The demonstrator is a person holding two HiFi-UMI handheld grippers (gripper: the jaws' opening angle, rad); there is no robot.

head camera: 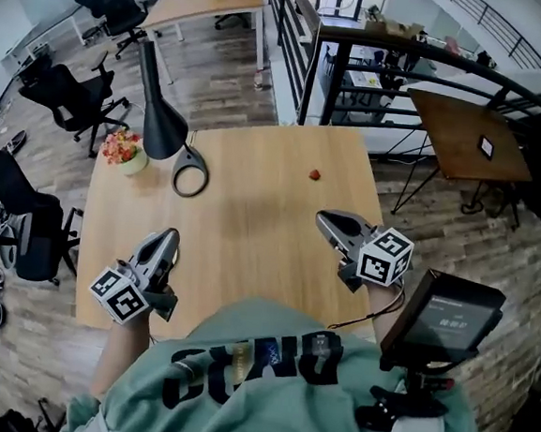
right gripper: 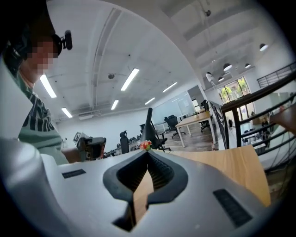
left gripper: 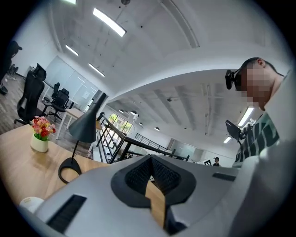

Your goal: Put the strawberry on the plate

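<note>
A small red strawberry (head camera: 315,175) lies on the wooden table (head camera: 251,227), toward its far right part. No plate shows in any view. My right gripper (head camera: 326,221) rests near the table's right edge, nearer to me than the strawberry, jaws shut with nothing between them; its tip (right gripper: 147,153) shows closed in the right gripper view. My left gripper (head camera: 168,240) sits at the table's near left, jaws also shut and empty, with the closed tip (left gripper: 150,159) pointing across the table.
A black desk lamp (head camera: 161,121) with a ring base (head camera: 190,173) stands at the far left, beside a small pot of flowers (head camera: 124,151). A white object (left gripper: 28,203) lies near the left gripper. Office chairs, other desks and a black railing (head camera: 360,58) surround the table.
</note>
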